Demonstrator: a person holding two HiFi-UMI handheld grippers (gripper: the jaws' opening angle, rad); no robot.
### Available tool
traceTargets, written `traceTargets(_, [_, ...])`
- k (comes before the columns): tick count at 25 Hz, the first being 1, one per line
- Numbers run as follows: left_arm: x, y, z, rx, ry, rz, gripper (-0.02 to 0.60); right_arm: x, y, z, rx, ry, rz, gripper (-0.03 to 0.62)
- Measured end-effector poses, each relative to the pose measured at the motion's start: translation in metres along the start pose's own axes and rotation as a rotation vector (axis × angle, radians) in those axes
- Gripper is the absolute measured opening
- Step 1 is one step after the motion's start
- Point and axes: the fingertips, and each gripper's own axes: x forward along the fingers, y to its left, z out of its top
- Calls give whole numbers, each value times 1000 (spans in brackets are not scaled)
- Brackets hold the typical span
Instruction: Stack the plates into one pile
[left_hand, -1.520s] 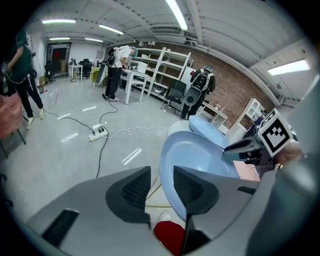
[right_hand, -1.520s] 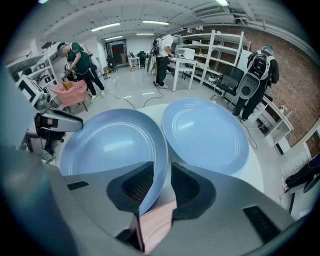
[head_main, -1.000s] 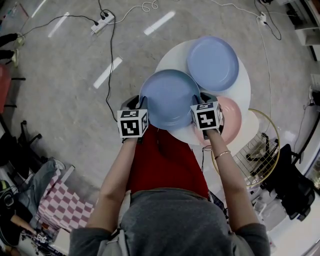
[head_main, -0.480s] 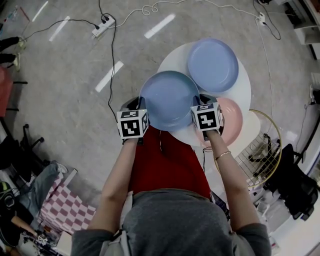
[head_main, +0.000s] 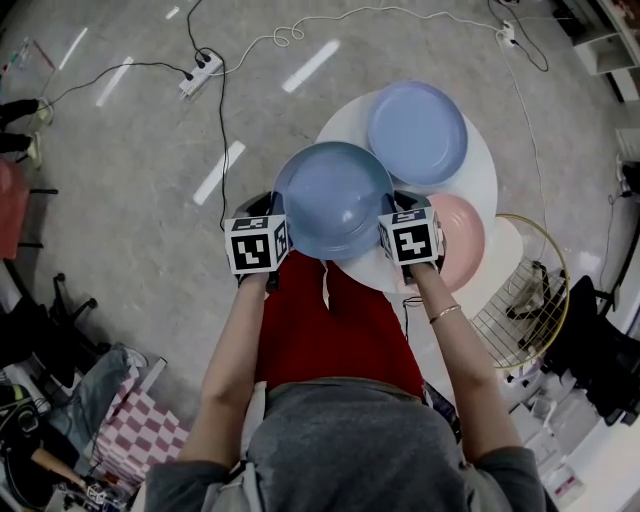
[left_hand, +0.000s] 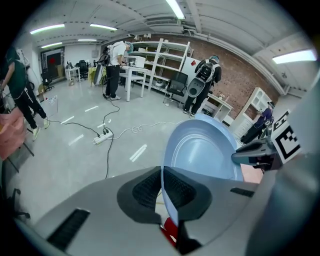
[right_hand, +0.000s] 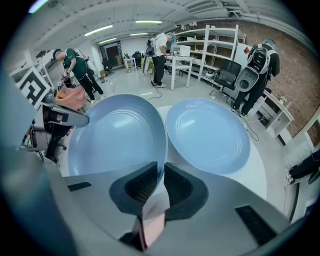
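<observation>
Left gripper (left_hand: 162, 189): jaws have just been closing, now pinched tight on the left rim of the blue plate (head_main: 333, 198).
Right gripper (right_hand: 159, 187): jaws also just been closing, clamped on that plate's right rim.
Blue plate: gripped from both sides, over the near edge of the round white table (head_main: 484, 180).
Pink plate (head_main: 464, 236): on the table, just beside the right gripper.
Lavender plate (head_main: 417, 132): flat on the table's far side.

Lavender plate (head_main: 417, 132) and pink plate (head_main: 462, 240) crowd the table (head_main: 484, 170) (left edge bare).
</observation>
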Motion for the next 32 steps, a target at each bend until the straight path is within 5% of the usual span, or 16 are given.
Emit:
traceTargets(15, [-15,-24,55,154,-70,-102,29,-51,-15,11,157,-140,-106,57])
traceTargets(32, [7,-181,73,444,-22,-366,29,-135,-97,-92,499,-206,-349,57])
